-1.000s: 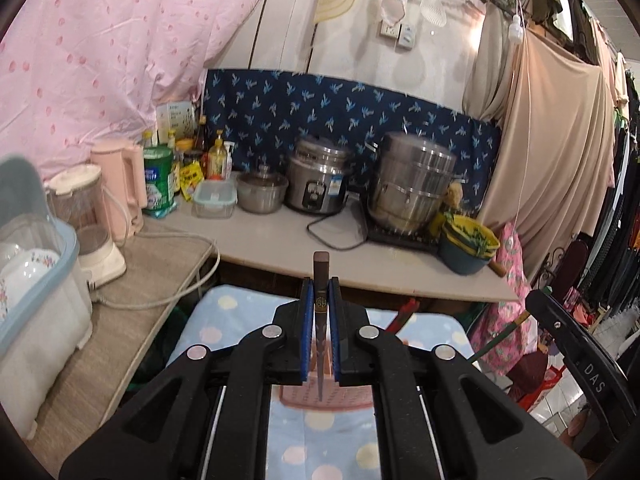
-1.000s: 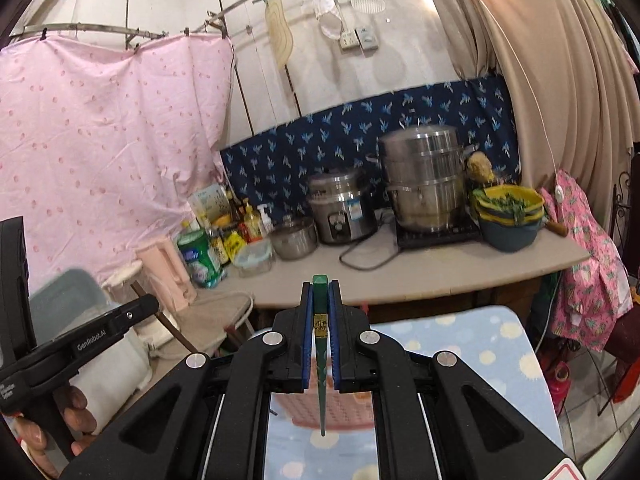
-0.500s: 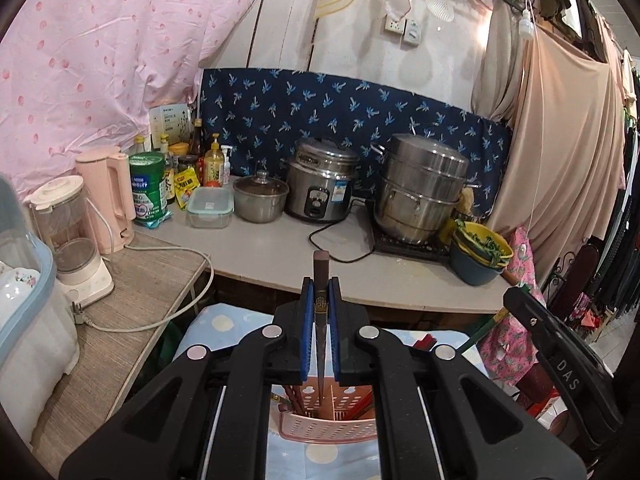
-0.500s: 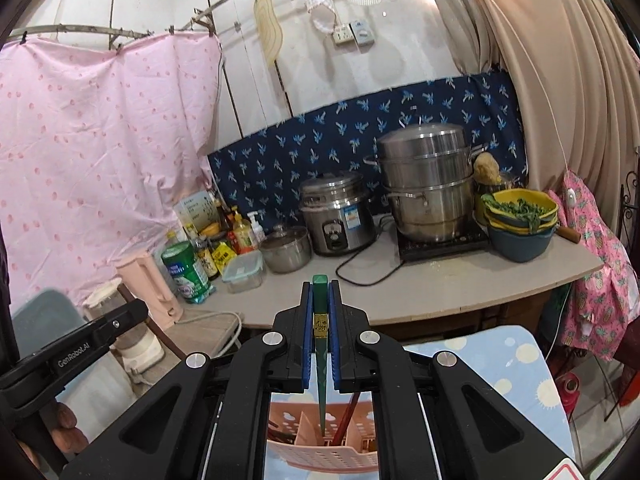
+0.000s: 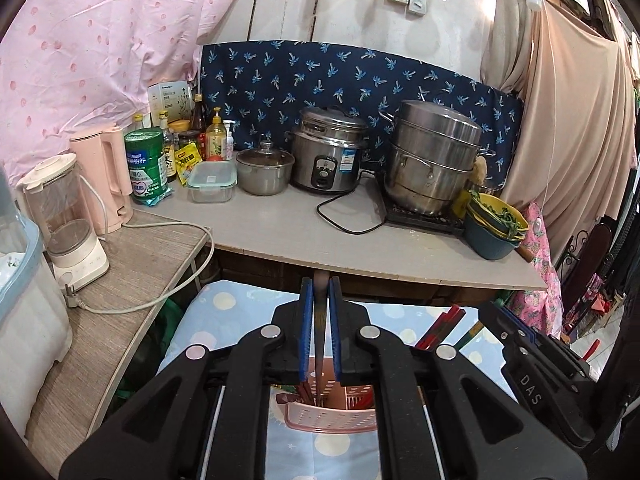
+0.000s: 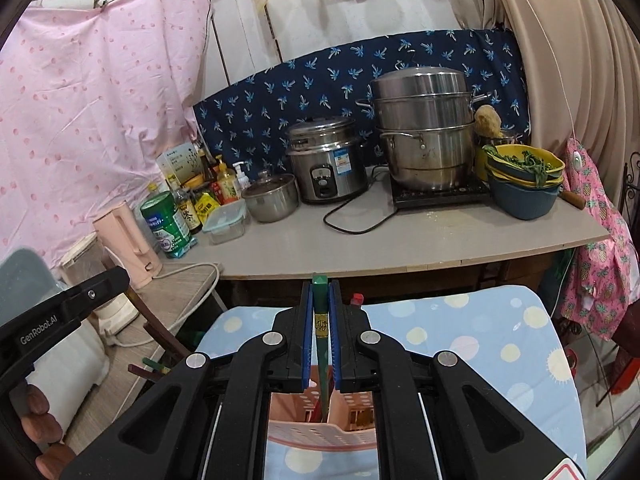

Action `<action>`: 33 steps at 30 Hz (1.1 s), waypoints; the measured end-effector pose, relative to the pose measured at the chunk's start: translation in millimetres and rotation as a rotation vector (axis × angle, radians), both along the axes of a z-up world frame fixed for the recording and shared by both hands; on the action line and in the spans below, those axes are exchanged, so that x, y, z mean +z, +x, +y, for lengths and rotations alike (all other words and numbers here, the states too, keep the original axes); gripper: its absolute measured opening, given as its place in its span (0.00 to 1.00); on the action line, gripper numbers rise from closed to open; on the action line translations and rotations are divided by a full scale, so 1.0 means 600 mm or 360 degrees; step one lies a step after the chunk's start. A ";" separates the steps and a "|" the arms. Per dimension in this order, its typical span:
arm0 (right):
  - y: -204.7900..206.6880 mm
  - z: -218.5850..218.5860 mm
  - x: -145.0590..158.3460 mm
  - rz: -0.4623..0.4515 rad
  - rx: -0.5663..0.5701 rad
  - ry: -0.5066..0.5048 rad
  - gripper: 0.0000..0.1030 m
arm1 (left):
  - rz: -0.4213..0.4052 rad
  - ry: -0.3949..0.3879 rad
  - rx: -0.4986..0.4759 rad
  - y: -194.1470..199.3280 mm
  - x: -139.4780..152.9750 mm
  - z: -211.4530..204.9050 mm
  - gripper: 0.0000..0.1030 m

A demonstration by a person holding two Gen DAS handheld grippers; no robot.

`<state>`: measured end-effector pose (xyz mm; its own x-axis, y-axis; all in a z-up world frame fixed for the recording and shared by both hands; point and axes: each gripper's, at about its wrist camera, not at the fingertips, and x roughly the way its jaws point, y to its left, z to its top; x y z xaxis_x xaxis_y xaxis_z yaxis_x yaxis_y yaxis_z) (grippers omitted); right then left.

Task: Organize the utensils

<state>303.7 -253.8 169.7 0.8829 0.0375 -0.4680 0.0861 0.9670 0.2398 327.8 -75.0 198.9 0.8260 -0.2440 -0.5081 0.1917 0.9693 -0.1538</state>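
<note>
From the left wrist view: left gripper (image 5: 320, 285) at 6 o'clock, fingers clamped tight on a brown chopstick (image 5: 320, 320) held upright, its lower end reaching down into a pink basket (image 5: 332, 420) directly below. Inside the basket, dark chopstick ends at the 9 o'clock side; more red and green chopsticks (image 5: 438, 330) leaning out toward 2 o'clock. Basket standing on a blue dotted cloth (image 5: 224, 320) covering a low table. At 4 o'clock, the black body of the other tool.

Along the bench (image 5: 304, 232) behind, from 9 o'clock round to 3 o'clock: clear blender (image 5: 66, 216), pink kettle (image 5: 106, 176), green tin (image 5: 146, 164), bottles, lidded box (image 5: 212, 180), small pot (image 5: 264, 170), rice cooker (image 5: 328, 156), stacked steamer (image 5: 432, 160), bowls of greens (image 5: 496, 224).

From the right wrist view: at 8 o'clock, a hand (image 6: 38, 414) wrapped round the handle of the left tool. At 6 o'clock, right gripper (image 6: 320, 286), fingers just easing apart, thin dark gaps showing either side of a green chopstick (image 6: 321, 344) standing upright between them, gold band on its shaft. Chopstick's tip down inside the same pink basket, in a rear compartment beside a red one.
</note>
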 end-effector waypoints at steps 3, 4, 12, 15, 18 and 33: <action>-0.005 0.000 0.001 -0.0003 -0.0004 -0.0006 0.18 | -0.0015 0.0016 -0.0005 -0.003 -0.001 -0.003 0.14; -0.008 0.000 0.002 -0.0006 -0.0007 -0.0014 0.19 | -0.0024 0.0024 -0.0003 -0.005 -0.001 -0.003 0.17; -0.027 0.007 0.008 -0.0006 -0.0003 -0.0049 0.25 | -0.0023 0.0037 0.0009 -0.014 0.000 -0.002 0.23; -0.037 0.010 0.007 -0.0004 0.0000 -0.0058 0.26 | -0.0022 0.0040 0.0008 -0.026 -0.001 0.001 0.23; -0.047 0.013 0.008 0.0000 0.0001 -0.0070 0.26 | -0.0025 0.0043 0.0008 -0.038 0.000 0.003 0.23; -0.103 0.027 0.004 0.0014 -0.0002 -0.0124 0.27 | -0.0030 0.0069 0.0008 -0.091 -0.003 0.009 0.24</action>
